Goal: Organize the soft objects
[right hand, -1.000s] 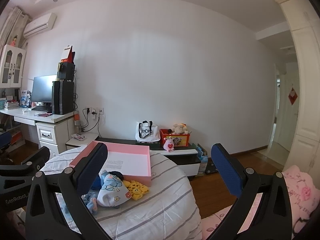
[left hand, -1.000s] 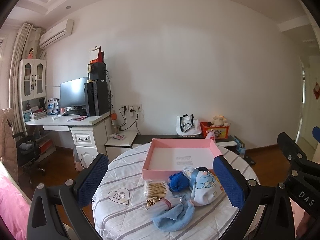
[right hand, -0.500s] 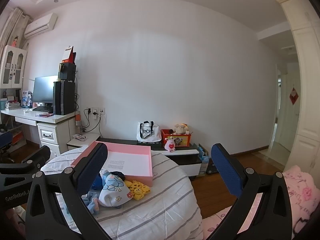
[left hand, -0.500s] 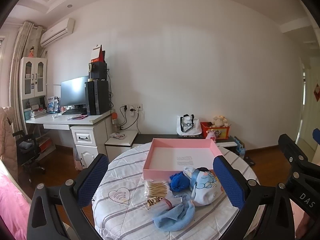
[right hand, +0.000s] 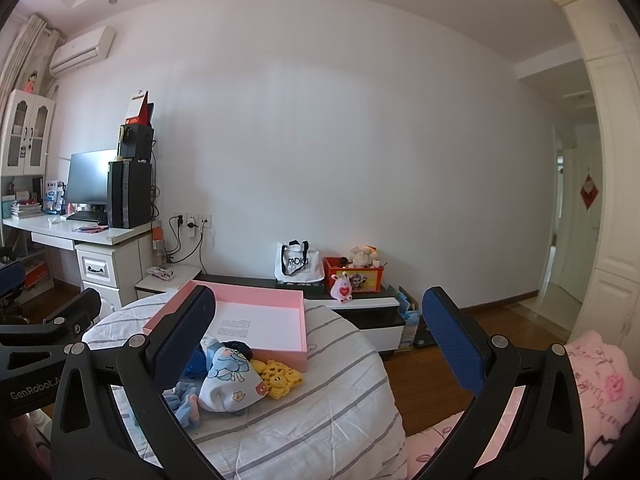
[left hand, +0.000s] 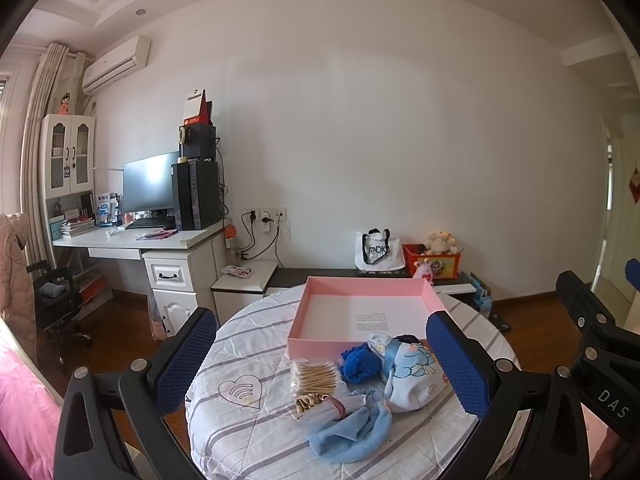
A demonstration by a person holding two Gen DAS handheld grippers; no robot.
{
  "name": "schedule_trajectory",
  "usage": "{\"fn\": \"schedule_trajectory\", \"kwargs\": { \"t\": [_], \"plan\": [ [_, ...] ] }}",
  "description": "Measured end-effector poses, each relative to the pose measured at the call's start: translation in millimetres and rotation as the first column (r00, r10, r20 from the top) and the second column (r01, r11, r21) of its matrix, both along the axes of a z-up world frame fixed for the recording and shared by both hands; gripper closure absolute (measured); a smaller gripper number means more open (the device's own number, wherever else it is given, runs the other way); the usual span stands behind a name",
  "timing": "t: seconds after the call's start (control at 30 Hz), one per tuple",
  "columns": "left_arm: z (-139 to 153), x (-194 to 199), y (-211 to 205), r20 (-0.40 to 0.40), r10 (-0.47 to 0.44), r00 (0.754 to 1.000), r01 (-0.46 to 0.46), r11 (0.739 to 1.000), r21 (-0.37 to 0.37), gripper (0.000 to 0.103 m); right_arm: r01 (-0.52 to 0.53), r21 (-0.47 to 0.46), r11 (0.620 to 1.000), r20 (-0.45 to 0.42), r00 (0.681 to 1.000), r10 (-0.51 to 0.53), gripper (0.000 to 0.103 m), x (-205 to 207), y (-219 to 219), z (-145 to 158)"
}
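Both grippers, left gripper [left hand: 320,360] and right gripper [right hand: 320,344], hover spread wide and empty; soft things [left hand: 408,368] lie heaped between the left fingers, just before the pink box [left hand: 360,316], ready for sorting.

The white tote bag [left hand: 379,251] on the low cabinet carries black letters that read about "RADIO"; the last letter is unclear. In the right wrist view the same bag [right hand: 298,263] shows that print again. The other gripper's black body [left hand: 608,394] at the right edge of the left wrist view bears white letters "DAS", cut off by the frame. The black body [right hand: 32,380] at the left edge of the right wrist view reads "GenRobot.A", cut off by a finger. The pink box [left hand: 366,320] has small printed lines on its white floor, too small to read.
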State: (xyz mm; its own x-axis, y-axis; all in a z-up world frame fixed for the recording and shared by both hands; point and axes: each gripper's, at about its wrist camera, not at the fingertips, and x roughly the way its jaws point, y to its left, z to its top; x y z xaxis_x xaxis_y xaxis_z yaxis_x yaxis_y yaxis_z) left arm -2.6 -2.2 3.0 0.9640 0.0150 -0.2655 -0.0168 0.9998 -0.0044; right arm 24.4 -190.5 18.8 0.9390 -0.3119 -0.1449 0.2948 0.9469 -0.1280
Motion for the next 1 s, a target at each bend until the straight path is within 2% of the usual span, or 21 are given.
{"fn": "schedule_trajectory", "kwargs": {
  "t": [1.0],
  "plan": [
    [-2.5, 2.1, 3.0, -0.006, 0.008, 1.0, -0.008, 1.0, -0.006, 0.0, -0.004, -0.001, 1.0, -0.012, 1.0, 0.004, 0.0, 3.0, 0.5, -3.7]
  ]
}}
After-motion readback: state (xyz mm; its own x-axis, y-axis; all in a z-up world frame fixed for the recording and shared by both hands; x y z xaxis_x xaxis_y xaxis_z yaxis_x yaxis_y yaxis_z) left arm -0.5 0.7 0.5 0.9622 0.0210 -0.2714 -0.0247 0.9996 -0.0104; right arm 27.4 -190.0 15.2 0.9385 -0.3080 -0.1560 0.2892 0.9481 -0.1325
